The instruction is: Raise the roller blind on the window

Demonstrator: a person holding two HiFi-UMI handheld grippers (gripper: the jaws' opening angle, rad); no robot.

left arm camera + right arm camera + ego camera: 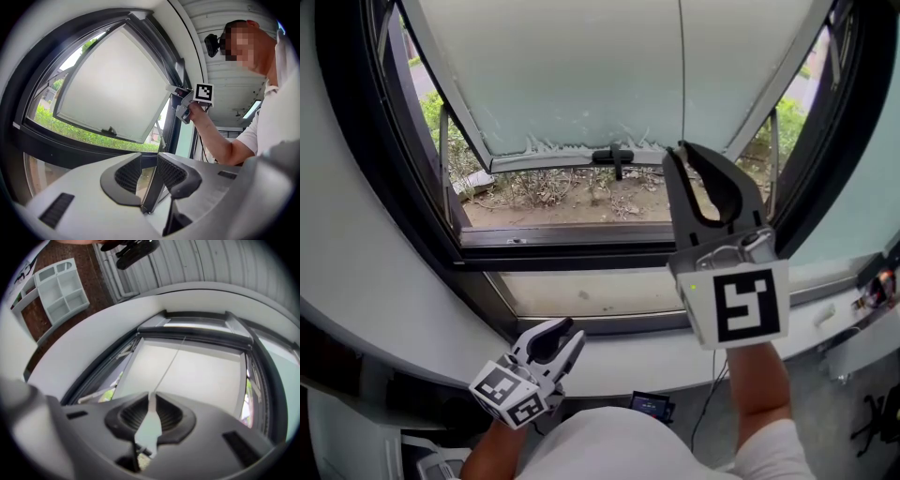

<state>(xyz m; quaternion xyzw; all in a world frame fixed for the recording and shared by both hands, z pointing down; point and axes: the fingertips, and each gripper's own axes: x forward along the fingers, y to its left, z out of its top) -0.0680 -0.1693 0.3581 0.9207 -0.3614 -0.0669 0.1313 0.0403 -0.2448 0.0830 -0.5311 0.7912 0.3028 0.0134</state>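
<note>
**Blind cord** point(682, 75): a thin line that is hanging straight down in front of the window and ending at the right tool. In the right gripper view it is running up from the jaws toward the top of the window, and a pale flat tab point(150, 425) at its lower end is sitting between the pads.

**Right tool** point(679, 150): it is being held high, tips angled upward, with its jaws pinching shut on the tab. The person's arm point(759, 384) is reaching up behind it.

**Pale panel** point(581, 66): it is filling the swung-out sash point(553, 161). I cannot tell whether this is the blind's fabric or frosted glass. A dark handle point(614, 157) is sitting on the bottom rail.

**Left tool** point(572, 330): it is waiting low beside the white sill point(609, 361), pointing level. Its jaws are standing apart and gripping nothing; only the window frame point(581, 246) is showing through the gap.

**Surroundings**: green bushes point(441, 112) and dry ground point(572, 192) are showing below the sash. A white shelf unit point(61, 289) is hanging on a brick wall.
</note>
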